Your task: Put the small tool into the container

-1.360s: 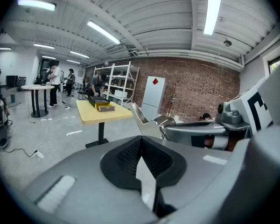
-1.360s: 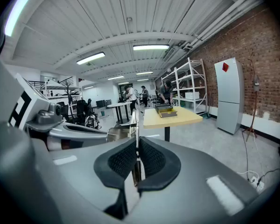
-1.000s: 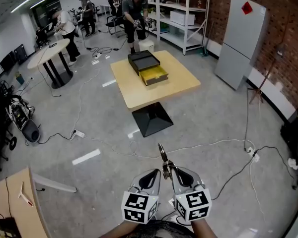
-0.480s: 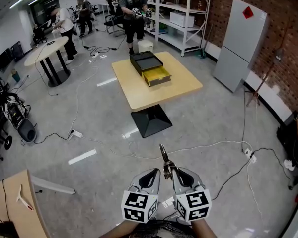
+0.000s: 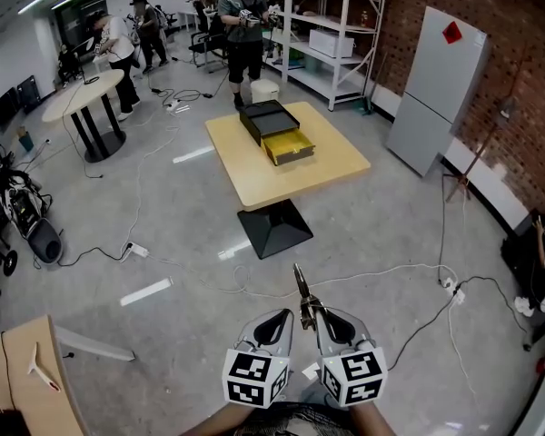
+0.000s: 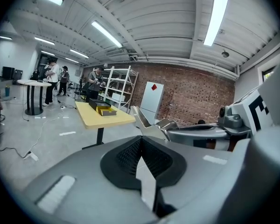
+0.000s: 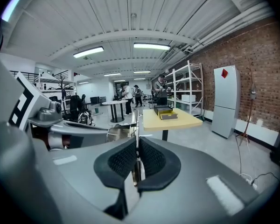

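My right gripper (image 7: 136, 143) is pinching the small tool (image 5: 300, 287), left gripper (image 6: 141, 141) pressed together, empty. The container (image 5: 276, 127) on the table (image 5: 254, 175) is well off, so nothing's in yet

My feed is bright and evenly lit by ceiling tubes (image 6: 218, 13), with pale glare streaks on the floor (image 5: 191, 234). Both gripper views bend hard and blacken at the corners, and the near jaws look soft.
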### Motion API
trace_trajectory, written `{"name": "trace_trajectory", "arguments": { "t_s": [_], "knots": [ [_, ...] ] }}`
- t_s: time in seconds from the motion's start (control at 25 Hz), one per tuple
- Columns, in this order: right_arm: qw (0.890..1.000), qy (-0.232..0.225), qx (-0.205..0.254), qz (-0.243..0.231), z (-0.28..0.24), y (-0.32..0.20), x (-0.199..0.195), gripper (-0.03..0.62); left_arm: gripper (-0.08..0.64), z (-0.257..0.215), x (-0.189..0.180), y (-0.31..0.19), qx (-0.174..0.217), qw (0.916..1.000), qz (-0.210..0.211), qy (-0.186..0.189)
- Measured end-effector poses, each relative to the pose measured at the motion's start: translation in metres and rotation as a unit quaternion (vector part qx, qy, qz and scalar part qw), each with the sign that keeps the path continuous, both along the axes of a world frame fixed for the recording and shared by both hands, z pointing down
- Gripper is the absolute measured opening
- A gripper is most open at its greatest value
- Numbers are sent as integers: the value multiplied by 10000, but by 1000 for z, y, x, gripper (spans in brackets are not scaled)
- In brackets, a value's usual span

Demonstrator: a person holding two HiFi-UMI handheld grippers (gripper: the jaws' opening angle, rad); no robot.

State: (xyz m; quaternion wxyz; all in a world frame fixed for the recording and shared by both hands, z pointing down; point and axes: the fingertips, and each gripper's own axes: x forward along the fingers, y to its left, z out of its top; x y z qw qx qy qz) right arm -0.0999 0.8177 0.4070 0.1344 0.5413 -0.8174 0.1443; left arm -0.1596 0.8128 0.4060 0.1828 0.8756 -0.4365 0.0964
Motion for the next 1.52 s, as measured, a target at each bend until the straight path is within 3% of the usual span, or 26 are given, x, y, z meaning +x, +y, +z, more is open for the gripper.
{"name": "trace_trajectory", "arguments": {
  "t_s": [0.28,0.64,1.04,1.52],
  "knots": [
    [9999,-22,20,-119,3,-26,-9,9,11,3,-6,-24,20,10000,-83,-24],
    [9997,-137,-61,-175,27,-130,52,9,11,24,52,-128,-46,9997,-194,-158],
    [9992,-245,-30,-318,37,-254,168,9,11,33,169,-252,-36,9991,-305,-302],
    [9968,-447,-95,-654,61,-365,329,9,11,52,332,-360,-95,9966,-581,-572]
  ]
}}
